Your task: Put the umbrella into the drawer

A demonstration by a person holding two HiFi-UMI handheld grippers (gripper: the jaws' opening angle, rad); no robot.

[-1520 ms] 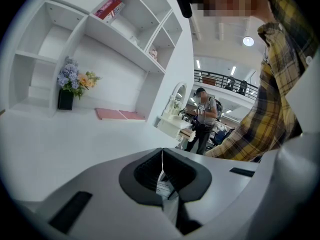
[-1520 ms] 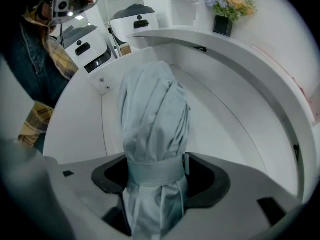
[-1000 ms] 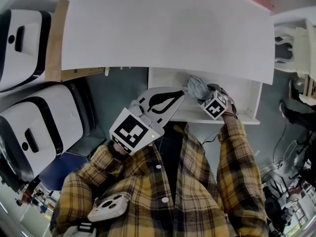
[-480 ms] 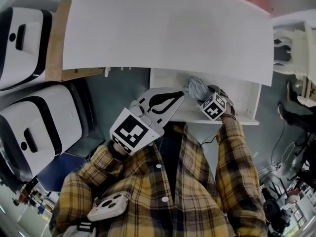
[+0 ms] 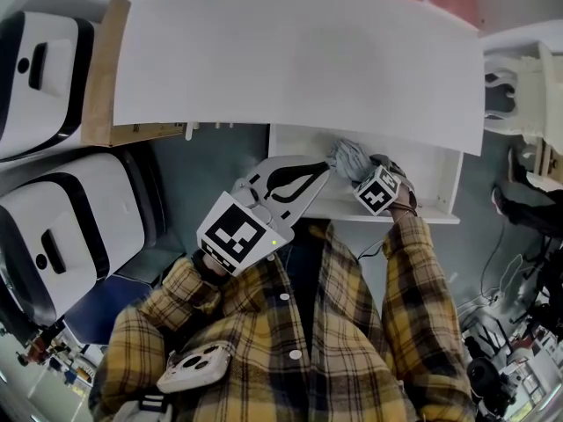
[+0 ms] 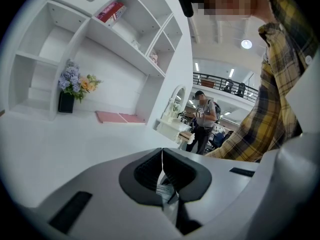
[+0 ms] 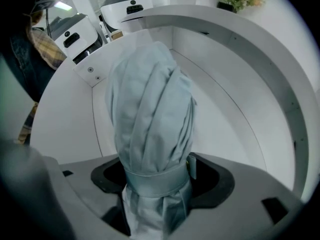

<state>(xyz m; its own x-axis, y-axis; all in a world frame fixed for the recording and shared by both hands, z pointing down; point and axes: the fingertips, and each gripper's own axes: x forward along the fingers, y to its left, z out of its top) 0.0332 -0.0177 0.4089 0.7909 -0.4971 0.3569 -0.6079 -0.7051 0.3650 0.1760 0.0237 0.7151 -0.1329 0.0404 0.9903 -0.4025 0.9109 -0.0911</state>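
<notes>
One umbrella (image 7: 150,114) end hides inside the clamping right tool (image 7: 160,178); left tool (image 6: 161,173) closed.

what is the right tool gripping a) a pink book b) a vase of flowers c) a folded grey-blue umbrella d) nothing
C: in the right gripper view the right tool is shut on the folded umbrella, held over the open white drawer.

Pale grey-blue umbrella (image 7: 150,114), white drawer (image 5: 433,172), yellow-and-brown plaid sleeve (image 5: 413,280) (the shelf flowers (image 6: 75,80) are lilac and orange)
</notes>
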